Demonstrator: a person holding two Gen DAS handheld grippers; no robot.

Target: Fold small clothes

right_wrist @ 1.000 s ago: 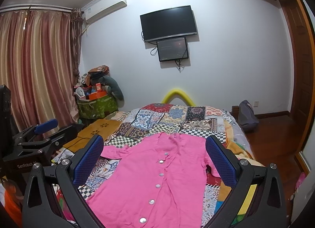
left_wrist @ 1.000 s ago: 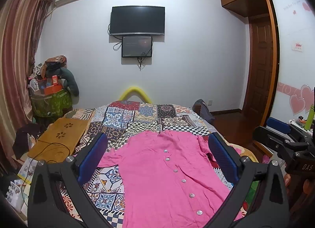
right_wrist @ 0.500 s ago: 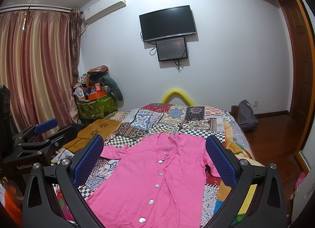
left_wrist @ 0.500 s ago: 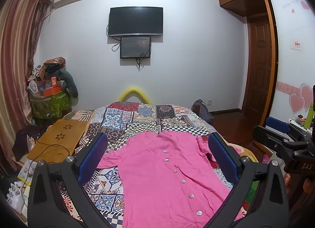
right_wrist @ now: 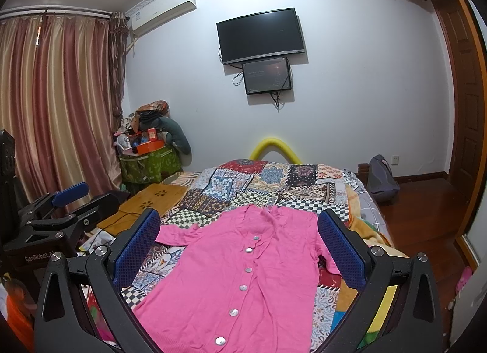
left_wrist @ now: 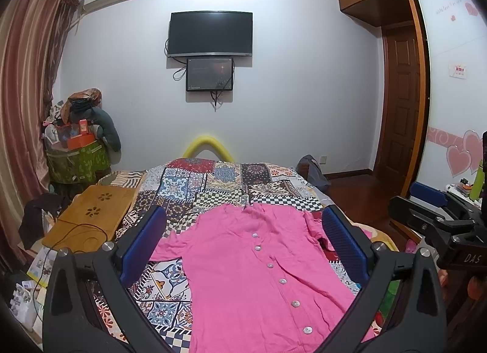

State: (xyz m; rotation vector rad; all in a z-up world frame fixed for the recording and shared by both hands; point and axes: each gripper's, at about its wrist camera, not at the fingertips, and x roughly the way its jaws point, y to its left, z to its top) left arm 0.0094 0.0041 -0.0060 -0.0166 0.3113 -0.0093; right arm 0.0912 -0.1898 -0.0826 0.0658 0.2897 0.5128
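Still spread: pink shirt (left_wrist: 255, 264), unmoved.

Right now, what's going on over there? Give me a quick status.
Left gripper open, empty. Right gripper open, empty. Pink shirt flat on the quilt, buttons up, unfolded. Nothing on it.

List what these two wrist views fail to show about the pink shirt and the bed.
- Pink buttoned shirt: hem cut off by the bottom edge, both views.
- Its right sleeve: partly behind a blue finger pad.
- Patchwork bedspread: near part hidden under the shirt.
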